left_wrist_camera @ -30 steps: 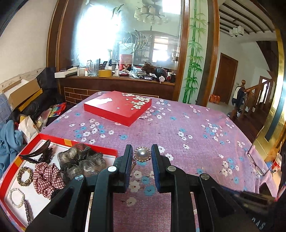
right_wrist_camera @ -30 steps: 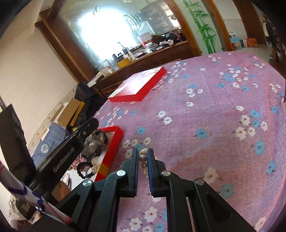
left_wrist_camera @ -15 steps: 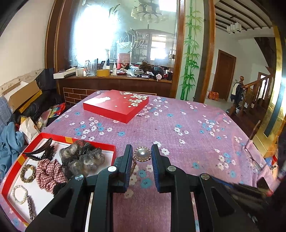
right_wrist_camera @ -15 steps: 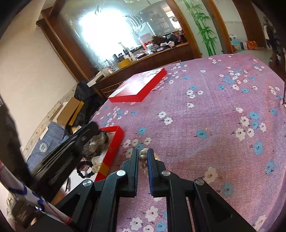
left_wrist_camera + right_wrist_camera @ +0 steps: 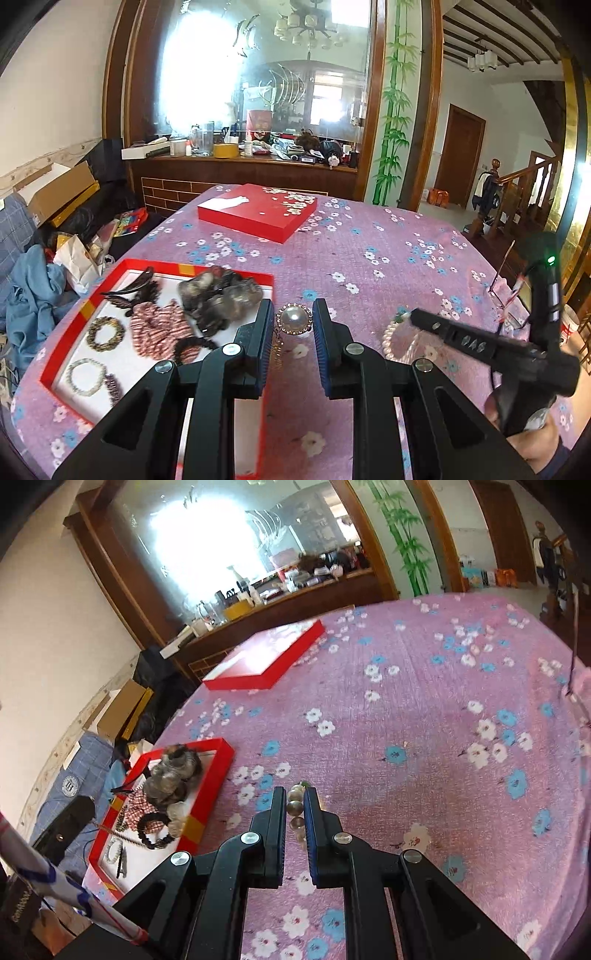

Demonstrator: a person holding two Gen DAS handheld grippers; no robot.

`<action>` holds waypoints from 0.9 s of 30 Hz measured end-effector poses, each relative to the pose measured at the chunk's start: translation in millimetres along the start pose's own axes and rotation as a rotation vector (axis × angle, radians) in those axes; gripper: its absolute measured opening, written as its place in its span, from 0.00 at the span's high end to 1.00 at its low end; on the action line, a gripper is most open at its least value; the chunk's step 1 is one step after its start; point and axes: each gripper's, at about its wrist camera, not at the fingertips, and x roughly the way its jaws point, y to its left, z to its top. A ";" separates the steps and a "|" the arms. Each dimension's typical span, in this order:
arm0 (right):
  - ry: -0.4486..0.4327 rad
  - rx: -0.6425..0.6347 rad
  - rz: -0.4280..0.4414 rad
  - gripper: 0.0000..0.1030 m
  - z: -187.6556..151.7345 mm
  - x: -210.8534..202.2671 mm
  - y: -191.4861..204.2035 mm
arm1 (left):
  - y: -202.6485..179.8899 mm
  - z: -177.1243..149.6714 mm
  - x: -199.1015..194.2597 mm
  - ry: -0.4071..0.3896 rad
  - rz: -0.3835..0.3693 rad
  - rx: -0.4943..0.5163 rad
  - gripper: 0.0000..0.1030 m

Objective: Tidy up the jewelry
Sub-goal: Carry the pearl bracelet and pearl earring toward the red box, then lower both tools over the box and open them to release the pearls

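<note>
Black left gripper (image 5: 294, 322) clamps a pearl brooch (image 5: 294, 319); right gripper (image 5: 295, 805) pinches a pearl bracelet (image 5: 296, 806), both tilted down.

Around your worktop: room clutter only

Your worktop wears a pink flowered cloth (image 5: 369, 236). At twelve o'clock a wooden ledge (image 5: 243, 162) before the big mirror (image 5: 258, 74) carries bottles, a yellow tape roll (image 5: 223, 150) and boxes. At nine o'clock lie a cardboard box (image 5: 59, 192) and blue cloth (image 5: 33, 291). At two o'clock stand a brown door (image 5: 458, 155) and a stair rail (image 5: 517, 192).
</note>
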 end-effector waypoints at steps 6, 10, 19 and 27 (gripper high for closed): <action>0.003 0.027 0.051 0.90 -11.8 -15.8 20.6 | 26.9 -6.5 -15.5 -0.012 0.002 -0.031 0.80; 0.008 -0.013 0.081 0.90 -20.3 -22.5 47.2 | 45.2 -9.5 -20.0 -0.014 0.009 -0.056 0.80; 0.039 -0.106 0.157 0.90 -39.4 -24.1 108.2 | 88.4 -17.3 -29.2 -0.017 0.055 -0.103 0.80; 0.075 -0.172 0.201 0.90 -51.6 -18.2 143.2 | 123.4 -21.9 -29.6 -0.014 0.093 -0.157 0.80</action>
